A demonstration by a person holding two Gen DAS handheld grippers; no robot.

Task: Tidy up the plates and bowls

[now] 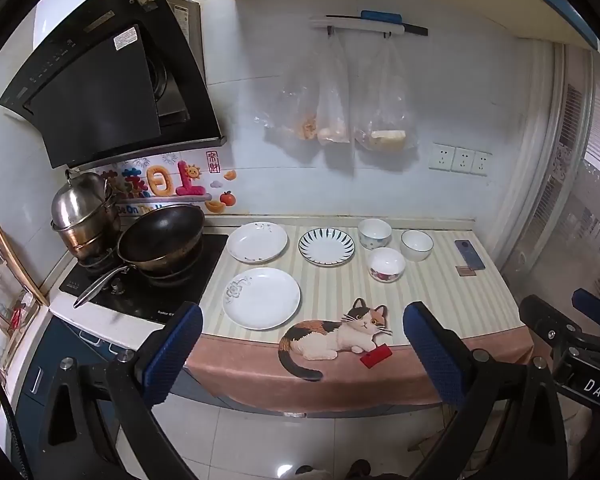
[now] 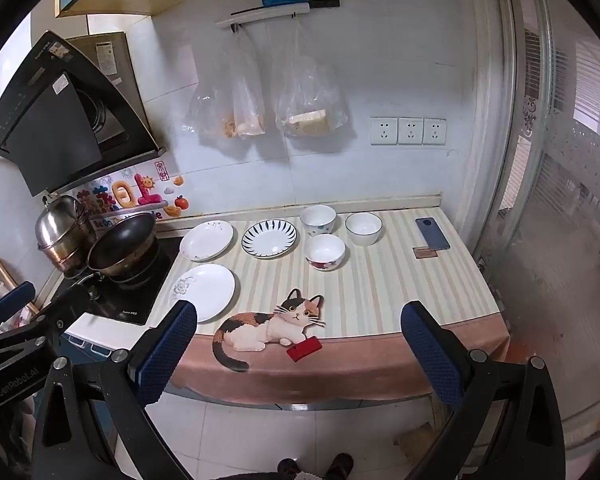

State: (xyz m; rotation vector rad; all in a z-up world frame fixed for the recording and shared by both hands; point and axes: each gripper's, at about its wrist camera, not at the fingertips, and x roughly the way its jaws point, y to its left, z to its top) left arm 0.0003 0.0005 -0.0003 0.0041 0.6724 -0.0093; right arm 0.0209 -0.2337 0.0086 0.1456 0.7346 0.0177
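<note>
The left tool [image 1: 302, 336] hangs in the air short of the desk [image 1: 440, 292] edge, its blue fingers wide apart and holding nothing. The right tool [image 2: 300, 334] sits level with it on the right, equally spread and empty; each shows at the edge of the other's view.

Nearest the left tool is a large white plate [image 1: 261, 298] with a grey flower, lying flat close to the front edge of the striped cloth [image 1: 340, 288]. Behind it sits a second white plate [image 1: 257, 241], close beside the stove [image 1: 148, 280], and to its right a plate with dark blue rays [image 1: 327, 246]. Three bowls cluster further right: a dotted bowl [image 1: 375, 233] at the back, a plain white bowl [image 1: 417, 244] beside it, and a red-flowered bowl [image 1: 387, 264] in front. None are stacked yet, so the sorting looks barely begun.

The plates lie flush on the cloth, so I'd expect a finger to struggle getting under a rim; pushing could slide a plate or bunch the cloth, dragging the crockery. The near plate is close enough to the edge to be nudged off. The bowls stand close together, so reaching for one risks knocking a neighbour. A pan [image 1: 162, 236] handle juts toward the plates, and a phone [image 1: 469, 254] lies near the far right edge.
</note>
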